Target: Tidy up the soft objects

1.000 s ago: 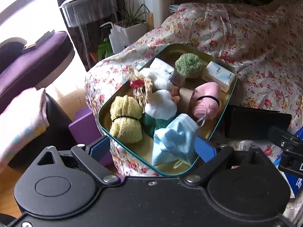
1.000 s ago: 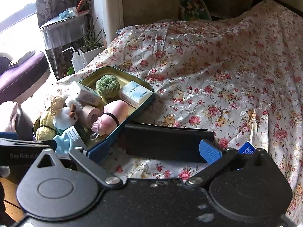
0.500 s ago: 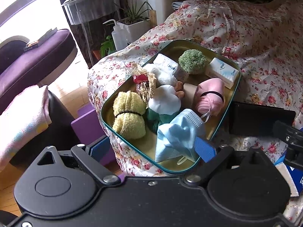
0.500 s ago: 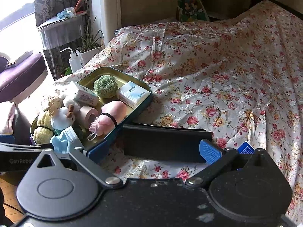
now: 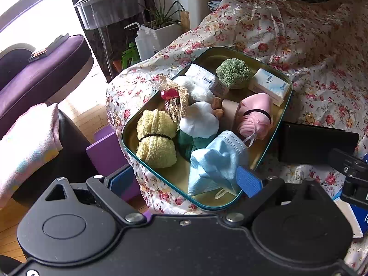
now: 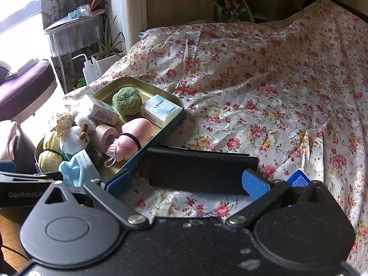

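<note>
A teal-rimmed tin tray (image 5: 128, 145) sits on the corner of the flowered bedspread (image 6: 276, 92). It holds a crumpled blue face mask (image 5: 214, 158), a yellow towel roll (image 5: 156, 138), a pink roll with a black band (image 5: 255, 112), a green pompom (image 5: 233, 73), a tissue pack (image 5: 269, 89) and a white plush (image 5: 200, 122). My left gripper (image 5: 184, 180) hangs open over the tray's near end, its right pad by the mask. Beside the tray (image 6: 156, 141), my right gripper (image 6: 187, 184) is open in front of a black box (image 6: 200, 170).
Left of the bed stand a purple couch (image 5: 34, 80), a pink towel (image 5: 25, 142) on a dark seat and a purple box (image 5: 105, 147). A squeeze bottle (image 5: 145, 43) and a potted plant stand by the wall. A blue packet (image 6: 297, 178) lies near the right gripper's right finger.
Both views have shifted only slightly; the tray sits a little higher in the left wrist view. Both grippers stay open and the objects have not moved.
</note>
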Motion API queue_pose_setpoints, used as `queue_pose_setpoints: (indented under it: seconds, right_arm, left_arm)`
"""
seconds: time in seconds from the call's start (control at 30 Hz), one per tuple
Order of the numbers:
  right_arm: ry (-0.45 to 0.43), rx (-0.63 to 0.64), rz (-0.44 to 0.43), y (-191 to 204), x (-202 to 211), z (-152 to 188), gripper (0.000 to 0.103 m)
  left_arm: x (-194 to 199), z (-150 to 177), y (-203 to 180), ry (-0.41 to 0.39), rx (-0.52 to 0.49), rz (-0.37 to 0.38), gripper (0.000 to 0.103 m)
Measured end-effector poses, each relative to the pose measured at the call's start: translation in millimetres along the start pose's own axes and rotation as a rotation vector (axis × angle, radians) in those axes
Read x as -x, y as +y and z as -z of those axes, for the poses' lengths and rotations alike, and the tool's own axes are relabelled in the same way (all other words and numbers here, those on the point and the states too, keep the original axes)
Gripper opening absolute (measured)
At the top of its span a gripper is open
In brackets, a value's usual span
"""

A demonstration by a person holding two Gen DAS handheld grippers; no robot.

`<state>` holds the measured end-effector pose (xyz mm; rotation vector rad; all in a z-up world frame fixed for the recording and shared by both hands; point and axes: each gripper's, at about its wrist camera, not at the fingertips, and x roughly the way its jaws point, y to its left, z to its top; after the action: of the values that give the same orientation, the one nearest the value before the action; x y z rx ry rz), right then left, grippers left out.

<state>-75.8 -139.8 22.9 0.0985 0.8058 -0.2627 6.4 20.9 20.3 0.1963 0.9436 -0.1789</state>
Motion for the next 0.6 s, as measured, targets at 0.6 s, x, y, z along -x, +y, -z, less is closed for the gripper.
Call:
queue_pose_setpoints:
  seconds: [0.6]
  right_arm:
    - [0.009, 0.004, 0.003, 2.0, -1.7, 0.8, 0.103]
  left_arm:
    - [-0.3, 0.8, -0.3, 0.002, 0.0, 0.002, 0.094]
